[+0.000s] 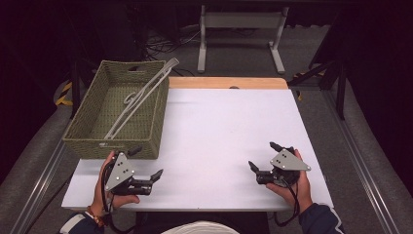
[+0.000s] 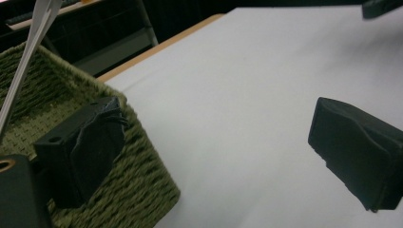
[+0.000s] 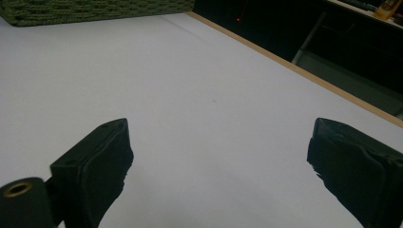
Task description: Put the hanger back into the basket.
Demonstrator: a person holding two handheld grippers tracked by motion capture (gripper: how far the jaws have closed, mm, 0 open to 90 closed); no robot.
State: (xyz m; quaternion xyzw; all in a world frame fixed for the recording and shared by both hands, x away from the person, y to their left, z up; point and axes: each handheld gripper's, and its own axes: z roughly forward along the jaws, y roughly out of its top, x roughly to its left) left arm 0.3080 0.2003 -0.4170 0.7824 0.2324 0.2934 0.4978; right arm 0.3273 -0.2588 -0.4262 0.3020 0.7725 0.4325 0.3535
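The table (image 1: 214, 141), covered in white with a bare wooden strip (image 1: 228, 83) along its far edge, takes up the centre of the high view. A green woven basket (image 1: 95, 127) stands on its far left portion, one near corner just beside the left gripper. Inside the basket lies a pale grey clothes hanger (image 1: 139, 100), set on a slant, its lower end on the basket floor and its upper end resting on and overhanging the far right rim. The left gripper (image 1: 145, 166) is held in the person's left hand (image 1: 113, 195) near the front left of the table, jaws spread wide with nothing between them; in the left gripper view one jaw sits in front of the basket corner (image 2: 142, 180) and the other over bare white surface. The right gripper (image 1: 263, 157) is held in the right hand (image 1: 297, 187) near the front right, well apart from the basket; its jaws are likewise spread wide and empty, with plain table (image 3: 199, 95) visible between them in the right gripper view.
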